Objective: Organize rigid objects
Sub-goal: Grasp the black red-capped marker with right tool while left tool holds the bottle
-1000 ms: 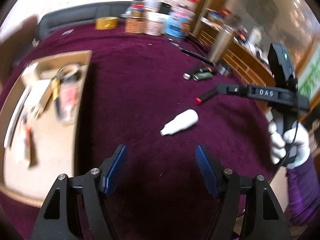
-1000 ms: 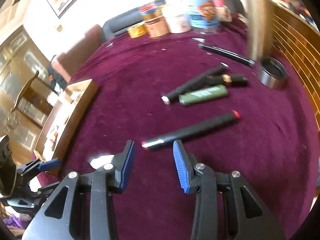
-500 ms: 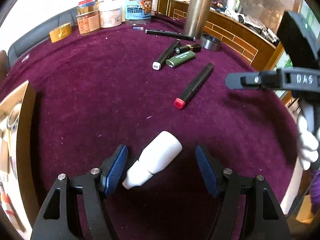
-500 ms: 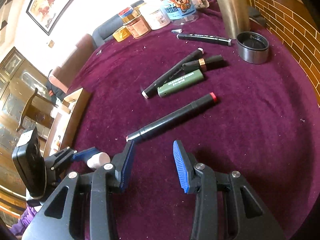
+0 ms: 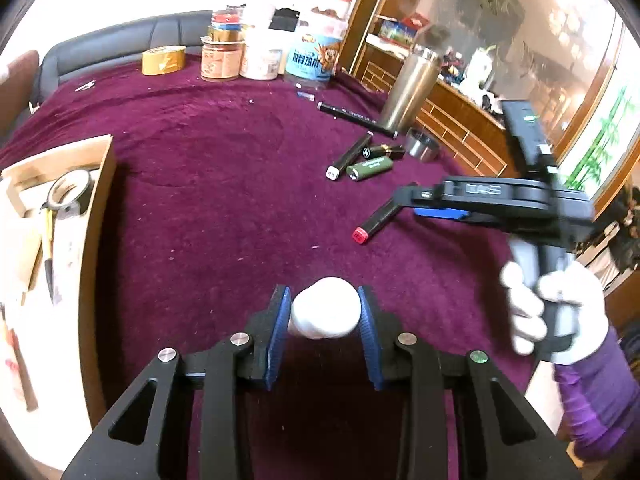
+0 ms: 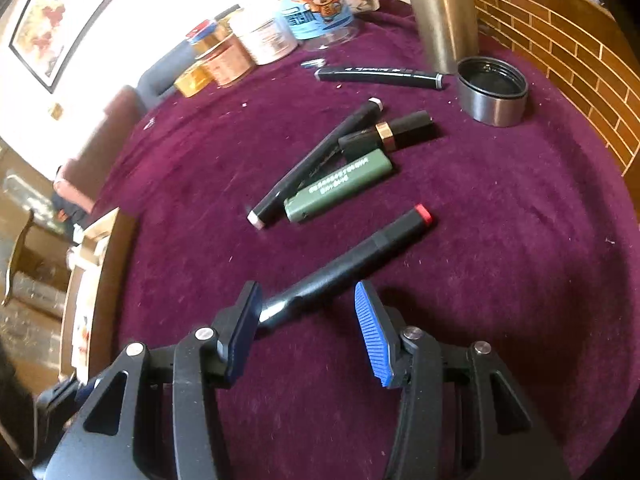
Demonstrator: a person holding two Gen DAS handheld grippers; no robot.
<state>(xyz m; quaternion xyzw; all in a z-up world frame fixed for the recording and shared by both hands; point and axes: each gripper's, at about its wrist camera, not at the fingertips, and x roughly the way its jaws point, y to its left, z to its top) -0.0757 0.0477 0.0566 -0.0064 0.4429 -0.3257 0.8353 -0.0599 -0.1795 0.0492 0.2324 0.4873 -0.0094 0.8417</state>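
Note:
My left gripper (image 5: 323,308) is shut on a small white bottle (image 5: 325,313), held just above the purple cloth. My right gripper (image 6: 306,312) is open, its fingers on either side of the near end of a black marker with a red cap (image 6: 360,250); the marker lies on the cloth. That gripper also shows in the left wrist view (image 5: 436,210), over the same marker (image 5: 374,224). Beyond lie a green lighter (image 6: 340,186), a black marker with a white end (image 6: 312,164), a black lipstick tube (image 6: 388,130) and another black marker (image 6: 380,76).
A cardboard box (image 5: 102,216) with tape and small items stands at the left. Jars, a tape roll (image 5: 164,60) and a printed tub (image 6: 318,16) line the far edge. A steel flask (image 5: 410,92) and its lid (image 6: 492,92) stand at the far right.
My left gripper has moved up to the white bottle and shut on it. My right gripper has moved forward so that the red-capped marker's near end lies between its open fingers.

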